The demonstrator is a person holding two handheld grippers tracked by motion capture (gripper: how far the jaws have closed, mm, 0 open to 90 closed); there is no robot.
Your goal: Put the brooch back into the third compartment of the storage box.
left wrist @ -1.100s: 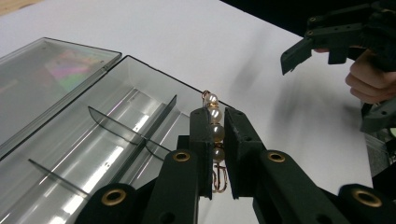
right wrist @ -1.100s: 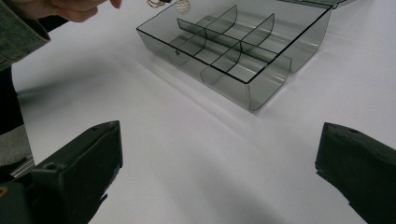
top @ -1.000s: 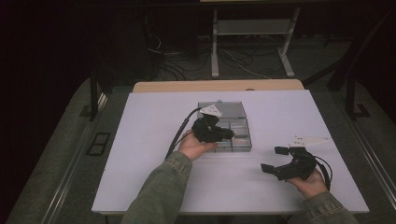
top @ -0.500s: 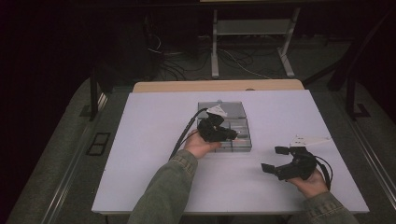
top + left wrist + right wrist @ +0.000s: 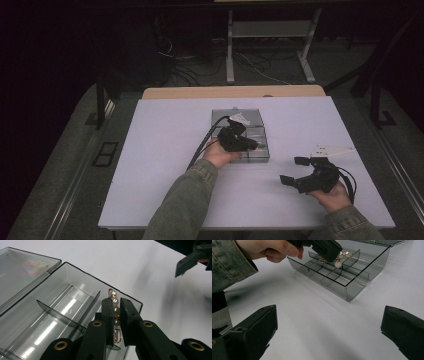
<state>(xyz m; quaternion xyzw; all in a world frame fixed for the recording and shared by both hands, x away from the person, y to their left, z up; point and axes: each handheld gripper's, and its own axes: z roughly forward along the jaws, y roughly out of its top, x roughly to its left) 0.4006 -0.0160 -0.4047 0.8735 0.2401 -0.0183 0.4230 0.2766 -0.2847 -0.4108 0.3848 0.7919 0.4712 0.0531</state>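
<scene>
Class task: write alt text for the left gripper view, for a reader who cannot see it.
Black left tongs pinch a gold-wire pearl ornament over a corner of an open smoky transparent plastic divided box on a white table. One jaw of the other tongs shows top right.

Room is sitting dim around the lit white bench (image 5: 165, 150); glare is streaking the clear box (image 5: 50, 322); near fingers (image 5: 254, 332) are blurring.

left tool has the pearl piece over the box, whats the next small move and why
Probably lower the left tool a little further into the compartment below it, then open. Its jaws are shut on the pearl earring, which hangs above the open grey divided box near its far corner, not resting on the floor. Releasing from this height might let it bounce over a divider. The right tool waits open, apart on the table.
</scene>
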